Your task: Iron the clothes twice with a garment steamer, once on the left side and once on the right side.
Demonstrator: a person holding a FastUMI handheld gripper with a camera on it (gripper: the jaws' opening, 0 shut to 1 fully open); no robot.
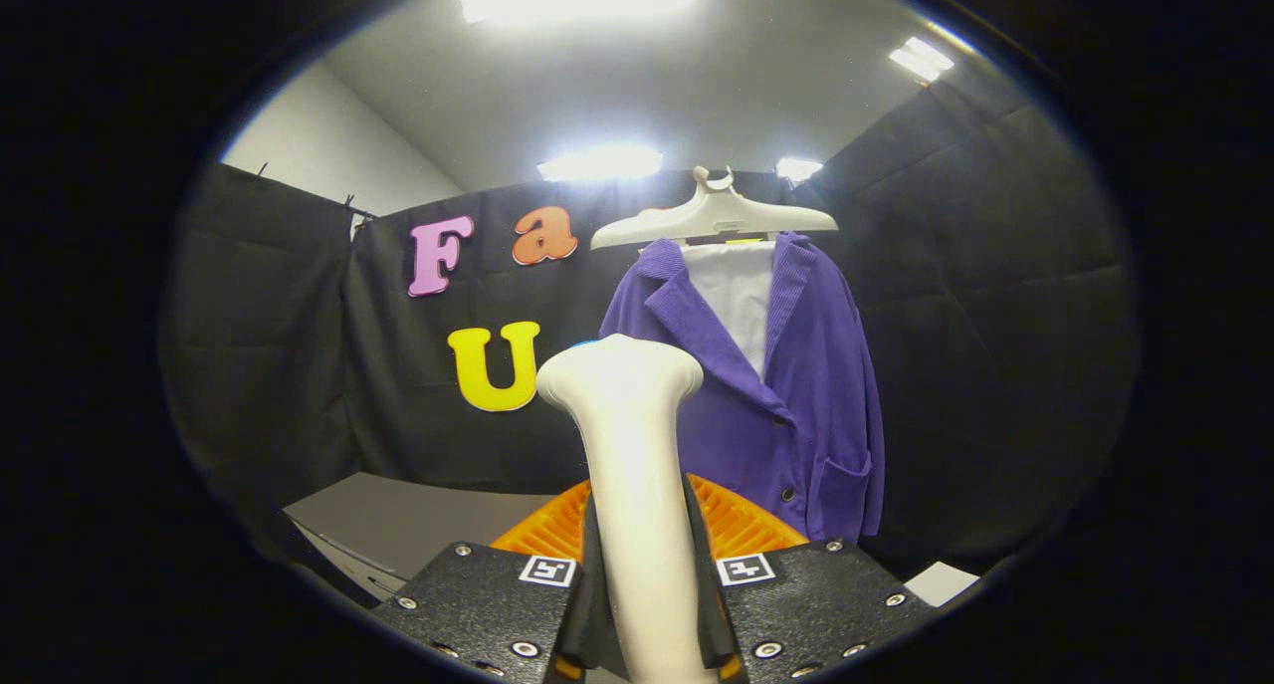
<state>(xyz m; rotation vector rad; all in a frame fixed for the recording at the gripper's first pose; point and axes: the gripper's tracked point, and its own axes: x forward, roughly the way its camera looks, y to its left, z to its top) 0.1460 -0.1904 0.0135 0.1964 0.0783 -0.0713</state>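
A grey tabletop [418, 525] lies low and to the left of the tool, with black cloth walls [995, 365] all around and bright ceiling lights [597, 163] above. The tool [645, 604] is squeezed tight on the white plastic handle of the garment steamer [627, 445], one finger pressing each side (the handle stands up between them). Just beyond the fingers sits one orange ribbed thing [742, 525]. Farther beyond hangs one purple corduroy jacket [816, 405] on one white hanger [712, 216], a white shirt [742, 296] inside it.
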